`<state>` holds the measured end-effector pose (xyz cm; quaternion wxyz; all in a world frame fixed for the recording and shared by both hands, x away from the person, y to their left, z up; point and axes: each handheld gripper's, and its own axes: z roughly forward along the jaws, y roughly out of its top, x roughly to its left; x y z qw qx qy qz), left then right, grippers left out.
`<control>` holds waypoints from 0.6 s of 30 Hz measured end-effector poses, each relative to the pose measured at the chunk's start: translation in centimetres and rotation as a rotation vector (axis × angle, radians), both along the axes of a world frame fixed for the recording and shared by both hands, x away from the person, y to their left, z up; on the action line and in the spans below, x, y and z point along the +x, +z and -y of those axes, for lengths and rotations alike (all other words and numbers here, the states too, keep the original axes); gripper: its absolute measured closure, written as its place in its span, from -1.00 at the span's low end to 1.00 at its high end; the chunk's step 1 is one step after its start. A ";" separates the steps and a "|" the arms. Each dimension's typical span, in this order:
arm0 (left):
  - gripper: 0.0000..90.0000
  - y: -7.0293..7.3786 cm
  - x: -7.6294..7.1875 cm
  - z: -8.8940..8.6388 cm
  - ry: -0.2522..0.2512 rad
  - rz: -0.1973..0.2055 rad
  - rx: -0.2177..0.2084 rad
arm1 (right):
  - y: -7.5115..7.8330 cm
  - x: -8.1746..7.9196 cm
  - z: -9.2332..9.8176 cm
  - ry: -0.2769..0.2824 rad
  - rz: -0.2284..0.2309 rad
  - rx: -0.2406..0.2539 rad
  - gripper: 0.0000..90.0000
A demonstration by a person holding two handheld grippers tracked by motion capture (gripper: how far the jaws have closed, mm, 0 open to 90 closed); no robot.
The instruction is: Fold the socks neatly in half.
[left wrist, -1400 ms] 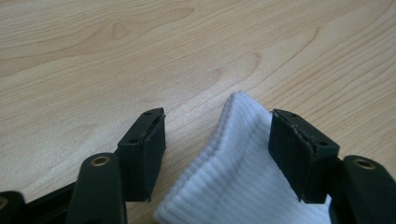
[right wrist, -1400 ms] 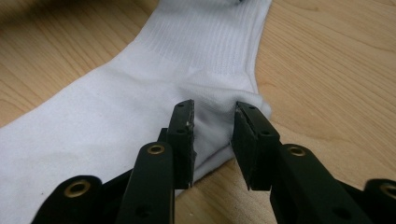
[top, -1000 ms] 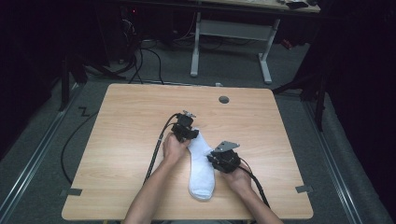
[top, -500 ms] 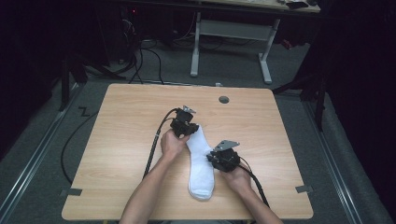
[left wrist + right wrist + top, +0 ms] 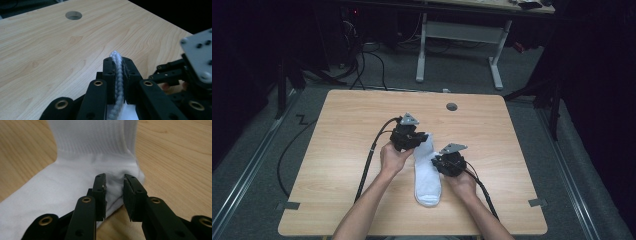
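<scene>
A white sock point(image 5: 428, 181) lies lengthwise on the wooden table point(image 5: 337, 150), toe toward the near edge. My left gripper point(image 5: 416, 141) is at the sock's far end. Its jaws have just been closing and now stand shut on the ribbed cuff edge point(image 5: 117, 72), which pokes out above the pads of the left gripper point(image 5: 118, 61). My right gripper point(image 5: 440, 161) sits at the sock's right side. In the right gripper view its jaws point(image 5: 114, 182) pinch a fold of the heel point(image 5: 113, 185). The ribbed leg part point(image 5: 95, 137) rises beyond them.
A round cable hole point(image 5: 452, 106) sits near the table's far edge, also seen as a hole point(image 5: 73, 15) ahead of the left jaws. Black cables point(image 5: 372, 150) trail from both grippers across the table. A white desk frame point(image 5: 459, 35) stands on the floor behind.
The left gripper has closed on the sock's cuff and risen slightly with it. The right gripper has stayed in place on the heel.
</scene>
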<state>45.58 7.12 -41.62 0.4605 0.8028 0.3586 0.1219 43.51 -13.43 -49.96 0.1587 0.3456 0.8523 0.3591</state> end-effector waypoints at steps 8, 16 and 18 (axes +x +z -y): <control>0.84 0.1 -0.6 0.4 -0.010 0.041 0.017 | 0.4 -0.2 0.6 -0.049 -0.010 0.087 0.38; 0.84 -0.2 -0.8 0.4 -0.017 0.042 0.005 | 1.0 -4.7 -0.3 0.108 -0.008 0.050 0.38; 0.84 -0.1 -0.9 0.3 -0.021 0.038 -0.003 | 0.5 -4.7 -0.7 0.106 -0.009 0.025 0.39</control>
